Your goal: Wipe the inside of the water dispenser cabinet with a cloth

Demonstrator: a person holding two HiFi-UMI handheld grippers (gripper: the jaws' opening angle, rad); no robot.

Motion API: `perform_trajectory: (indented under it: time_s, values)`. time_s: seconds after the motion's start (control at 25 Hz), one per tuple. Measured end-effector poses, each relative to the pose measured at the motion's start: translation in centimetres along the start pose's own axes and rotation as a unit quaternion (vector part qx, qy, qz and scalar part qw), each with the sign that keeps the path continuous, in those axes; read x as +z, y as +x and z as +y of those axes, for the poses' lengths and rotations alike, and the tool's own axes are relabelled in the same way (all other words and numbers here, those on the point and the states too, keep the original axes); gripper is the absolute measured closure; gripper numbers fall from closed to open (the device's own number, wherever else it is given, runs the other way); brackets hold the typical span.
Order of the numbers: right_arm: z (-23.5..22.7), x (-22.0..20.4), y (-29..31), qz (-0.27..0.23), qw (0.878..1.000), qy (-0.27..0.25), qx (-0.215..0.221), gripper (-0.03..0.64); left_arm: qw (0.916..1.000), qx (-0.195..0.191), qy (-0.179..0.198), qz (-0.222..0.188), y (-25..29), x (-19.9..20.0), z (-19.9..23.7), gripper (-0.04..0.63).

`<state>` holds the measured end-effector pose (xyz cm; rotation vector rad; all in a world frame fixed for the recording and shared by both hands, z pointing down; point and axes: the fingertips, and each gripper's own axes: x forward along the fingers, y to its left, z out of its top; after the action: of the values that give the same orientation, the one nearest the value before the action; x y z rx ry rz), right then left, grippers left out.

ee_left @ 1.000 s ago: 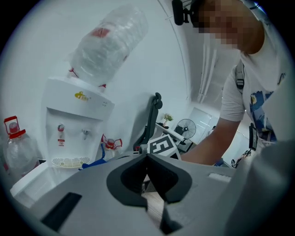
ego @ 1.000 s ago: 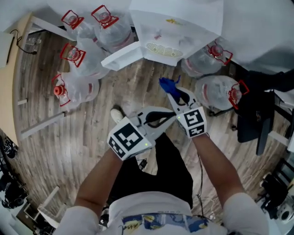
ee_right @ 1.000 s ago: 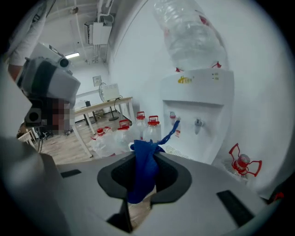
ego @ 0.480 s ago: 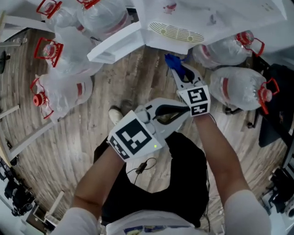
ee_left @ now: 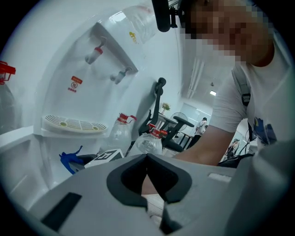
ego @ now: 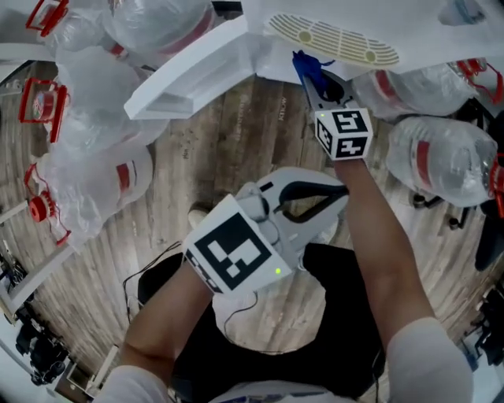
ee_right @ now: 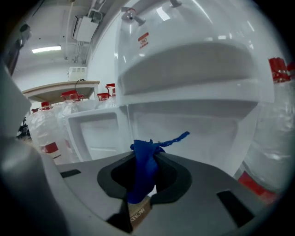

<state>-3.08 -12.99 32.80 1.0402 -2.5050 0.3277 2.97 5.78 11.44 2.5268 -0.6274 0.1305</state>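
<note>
My right gripper [ego: 309, 72] is shut on a blue cloth [ego: 302, 63] and points at the base of the white water dispenser [ego: 394, 20], just under its drip tray [ego: 335, 39]. In the right gripper view the blue cloth [ee_right: 144, 167] sticks up between the jaws, in front of the open white cabinet [ee_right: 189, 126]. The cabinet door [ego: 189, 75] is swung open to the left. My left gripper [ego: 339, 193] is held back near the right forearm, shut, with nothing in it. The left gripper view shows the left gripper [ee_left: 147, 159] below the dispenser's taps [ee_left: 108, 64].
Several large clear water jugs with red caps lie on the wooden floor to the left [ego: 87, 165] and right [ego: 445, 157] of the dispenser. In the left gripper view an office chair [ee_left: 159, 103] stands behind the jugs [ee_left: 120, 133].
The right gripper has moved forward with the blue cloth, up to the cabinet opening under the drip tray. The dispenser now sits closer in view. The left gripper stays shut beside the forearm.
</note>
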Motion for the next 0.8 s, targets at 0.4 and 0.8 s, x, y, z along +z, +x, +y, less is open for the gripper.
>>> perform_trajectory:
  time_s: [0.4, 0.8]
  values:
    - [-5.2, -4.1, 9.1, -0.062, 0.997, 0.030, -0.040, 0.548, 0.9991, -0.034, 0.020, 0.018, 0.8, -5.5, 5.5, 0.593]
    - [-9.1, -5.2, 16.7, -0.099, 0.994, 0.009, -0.053, 0.548, 0.9970, -0.044, 0.049, 0.039, 1.9, -7.5, 9.5, 0.592]
